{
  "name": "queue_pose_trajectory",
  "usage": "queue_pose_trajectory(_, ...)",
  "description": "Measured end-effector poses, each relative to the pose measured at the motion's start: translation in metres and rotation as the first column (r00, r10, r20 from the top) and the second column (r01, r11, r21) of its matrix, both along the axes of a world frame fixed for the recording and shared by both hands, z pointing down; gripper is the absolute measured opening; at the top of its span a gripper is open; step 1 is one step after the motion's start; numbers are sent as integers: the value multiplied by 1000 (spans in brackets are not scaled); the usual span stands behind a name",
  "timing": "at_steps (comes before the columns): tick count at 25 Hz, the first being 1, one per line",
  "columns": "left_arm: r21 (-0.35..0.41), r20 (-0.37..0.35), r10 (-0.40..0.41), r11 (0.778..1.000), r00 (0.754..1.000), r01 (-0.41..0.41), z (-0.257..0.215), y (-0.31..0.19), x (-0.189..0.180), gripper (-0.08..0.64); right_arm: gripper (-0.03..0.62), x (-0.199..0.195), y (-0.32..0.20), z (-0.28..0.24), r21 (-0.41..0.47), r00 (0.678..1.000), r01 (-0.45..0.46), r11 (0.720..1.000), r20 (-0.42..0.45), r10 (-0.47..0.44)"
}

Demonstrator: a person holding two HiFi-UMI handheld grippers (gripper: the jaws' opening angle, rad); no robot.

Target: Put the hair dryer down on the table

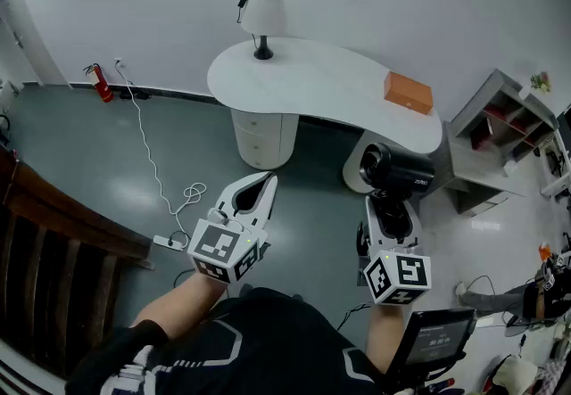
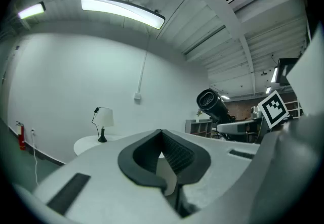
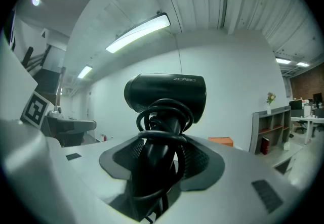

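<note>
The black hair dryer (image 1: 394,169) stands upright in my right gripper (image 1: 390,203), in the air in front of the white curved table (image 1: 330,86). In the right gripper view the jaws are shut on the hair dryer (image 3: 166,91) by its handle, which has its black cord wound round it, at my right gripper (image 3: 162,149). My left gripper (image 1: 267,180) hovers to the left over the floor, its jaws shut with nothing between them (image 2: 162,136). The left gripper view shows the hair dryer (image 2: 211,104) off to the right.
A white lamp (image 1: 261,17) stands at the table's left end and an orange box (image 1: 409,91) lies at its right end. A drawer pedestal (image 1: 262,137) sits under the table. A power strip (image 1: 169,242) lies on the floor, with shelves (image 1: 500,121) at right.
</note>
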State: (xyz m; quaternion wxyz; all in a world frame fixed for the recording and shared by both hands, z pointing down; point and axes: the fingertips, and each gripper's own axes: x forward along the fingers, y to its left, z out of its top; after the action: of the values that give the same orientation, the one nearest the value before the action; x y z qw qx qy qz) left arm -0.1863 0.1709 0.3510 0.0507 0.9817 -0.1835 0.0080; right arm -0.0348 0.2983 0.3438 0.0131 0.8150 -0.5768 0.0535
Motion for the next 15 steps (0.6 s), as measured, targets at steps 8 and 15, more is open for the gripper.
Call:
queue_pose_trajectory(8,-4,-12,10,1000,1000,-10,-2,6,2,5,237,2,4,0,12,1000,-6,1000,-24,7)
queue_pose_trajectory(15,19,-36,20,1000,999,-19,-7,7,-3,5,238,-4,2,-6,42,1000,4,999,-11,-4)
